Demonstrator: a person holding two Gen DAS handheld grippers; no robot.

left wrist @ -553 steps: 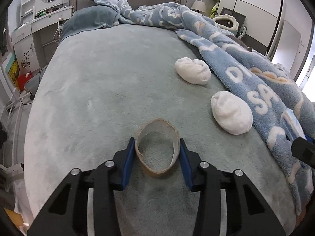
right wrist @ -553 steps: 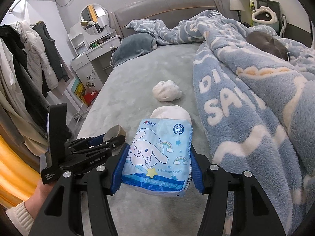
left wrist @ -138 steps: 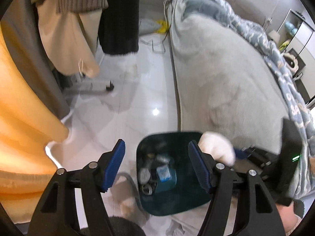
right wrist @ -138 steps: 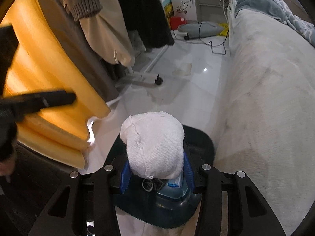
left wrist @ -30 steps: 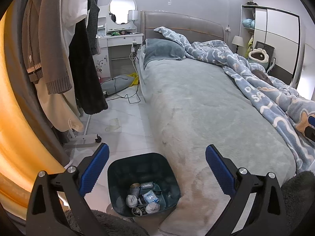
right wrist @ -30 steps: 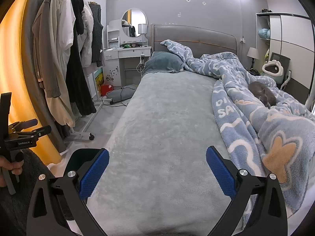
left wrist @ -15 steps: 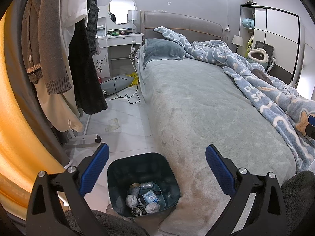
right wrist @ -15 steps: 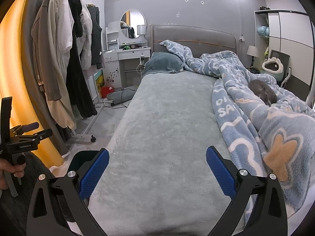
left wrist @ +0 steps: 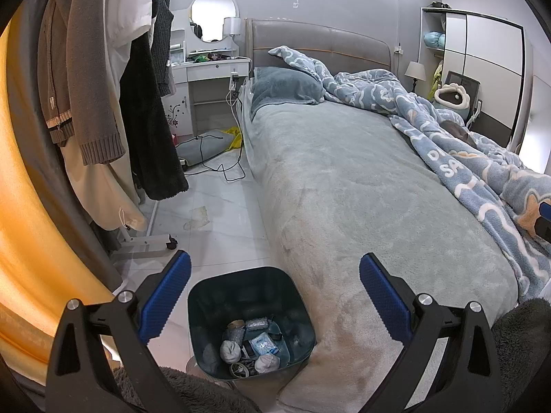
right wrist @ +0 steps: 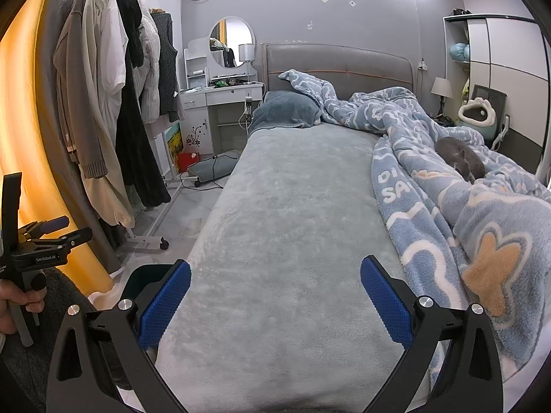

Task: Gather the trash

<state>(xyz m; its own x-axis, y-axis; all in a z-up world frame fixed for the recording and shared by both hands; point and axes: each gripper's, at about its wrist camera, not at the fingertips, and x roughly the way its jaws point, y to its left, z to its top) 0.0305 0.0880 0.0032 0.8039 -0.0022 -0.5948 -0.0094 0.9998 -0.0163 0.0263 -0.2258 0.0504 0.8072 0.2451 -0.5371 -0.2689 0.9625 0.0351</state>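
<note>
A dark teal trash bin [left wrist: 206, 296] stands on the white floor at the foot corner of the bed. Inside it lie white wads [left wrist: 230, 350], a blue tissue packet [left wrist: 263, 343] and other scraps. My left gripper [left wrist: 274, 292] hangs wide open above the bin, holding nothing. My right gripper [right wrist: 275, 296] is wide open too, over the grey bed cover [right wrist: 286, 227], with nothing between its blue pads. In the right wrist view the bin [right wrist: 137, 277] peeks out behind the left finger, and the left gripper [right wrist: 51, 234] shows at the left edge, held by a hand.
A blue patterned blanket [right wrist: 447, 186] is bunched along the bed's right side, with a grey cat [right wrist: 459, 161] lying on it. Clothes hang on a wheeled rack [left wrist: 137, 103] to the left. Cables and a grey bag [left wrist: 206, 144] lie on the floor by a white dresser [left wrist: 210, 82].
Since 4.6 s ago the white wad has left the right gripper and lies in the bin. Over the last second both grippers stay open and almost still.
</note>
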